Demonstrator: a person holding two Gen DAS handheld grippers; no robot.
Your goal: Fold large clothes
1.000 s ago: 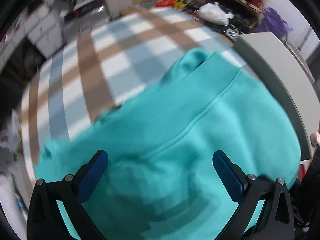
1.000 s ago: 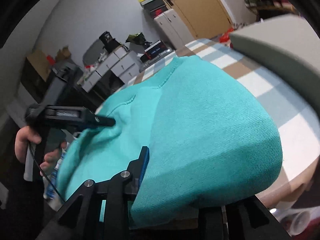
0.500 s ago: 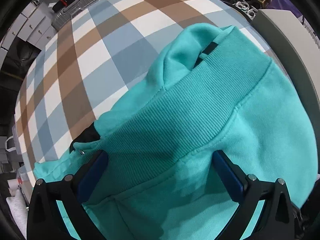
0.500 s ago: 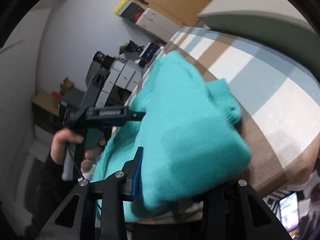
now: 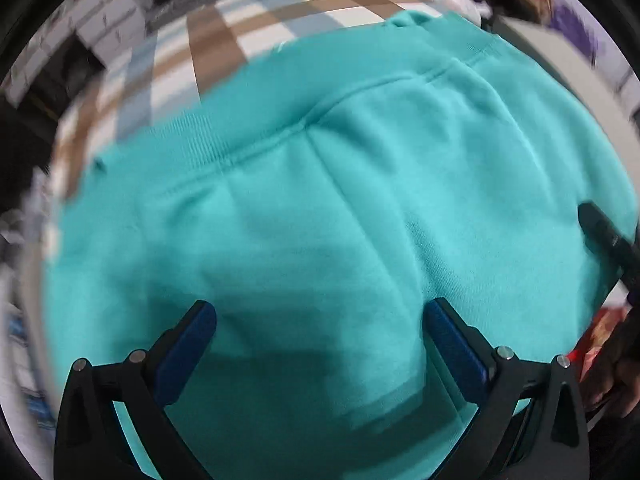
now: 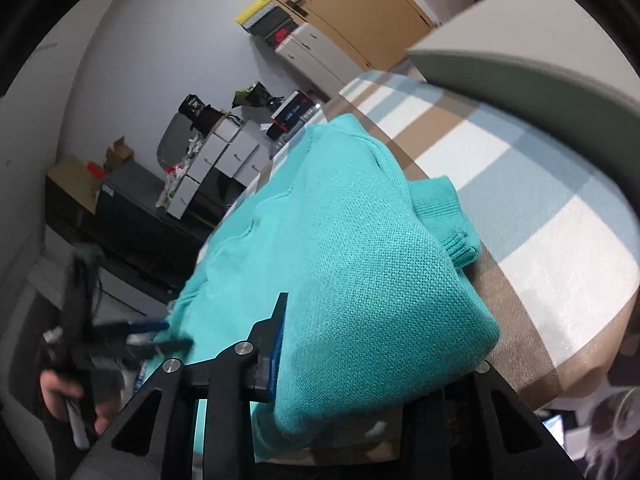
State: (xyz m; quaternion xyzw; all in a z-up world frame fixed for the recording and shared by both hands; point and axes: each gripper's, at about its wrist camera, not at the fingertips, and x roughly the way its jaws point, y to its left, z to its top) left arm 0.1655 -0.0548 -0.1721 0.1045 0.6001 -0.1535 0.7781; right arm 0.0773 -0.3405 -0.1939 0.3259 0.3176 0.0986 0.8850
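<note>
Desk (image 6: 532, 216) with a checked cover, squares of brown, pale blue and white. Teal sweatshirt (image 6: 348, 248) lies on it, bunched in folded layers, covering the near part of the desk and hanging over the near edge. Ribbed cuff (image 6: 448, 216) sticks out from the pile, resting on a brown stripe. In the left wrist view the sweatshirt (image 5: 340, 208) fills most of the desk (image 5: 208, 40); checked cover shows bare only along the far edge and far left corner. View is blurred. Ribbed hem band (image 5: 248, 120) runs across the garment's far side.

Both tongs (image 5: 320, 332) (image 6: 360, 344) have black angular frames, silver screws (image 5: 503, 352) and blue finger pads (image 5: 452, 344).
</note>
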